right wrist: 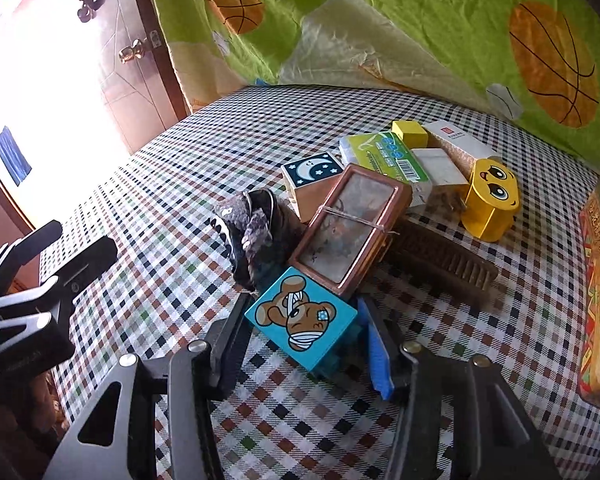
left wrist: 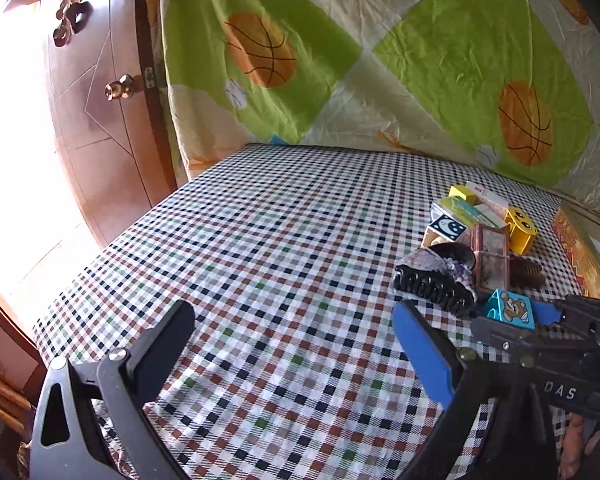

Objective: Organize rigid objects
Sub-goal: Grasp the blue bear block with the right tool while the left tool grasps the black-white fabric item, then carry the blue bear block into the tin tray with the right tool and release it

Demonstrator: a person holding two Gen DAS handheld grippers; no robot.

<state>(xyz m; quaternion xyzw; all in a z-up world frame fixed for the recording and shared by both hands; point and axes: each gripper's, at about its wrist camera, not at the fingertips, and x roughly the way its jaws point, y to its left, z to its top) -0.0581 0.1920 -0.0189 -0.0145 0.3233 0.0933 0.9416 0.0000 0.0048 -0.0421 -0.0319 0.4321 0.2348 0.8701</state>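
While most of the clutter is lying unsorted, the right gripper (right wrist: 304,344) is closing on the teal bear block (right wrist: 302,316).
Its jaws are bracketing the block at the heap's (right wrist: 364,200) near edge on the checked counter (right wrist: 180,184), contact unclear; the left gripper (left wrist: 292,344) is hovering wide open, holding nothing; sorting is looking barely begun.

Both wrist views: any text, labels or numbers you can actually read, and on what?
"DAS": white letters on the black right gripper body.
Green-and-white packet: barcode and print, too small to read.
White carton: red mark, unreadable.
Orange patterned box: characters blurred.
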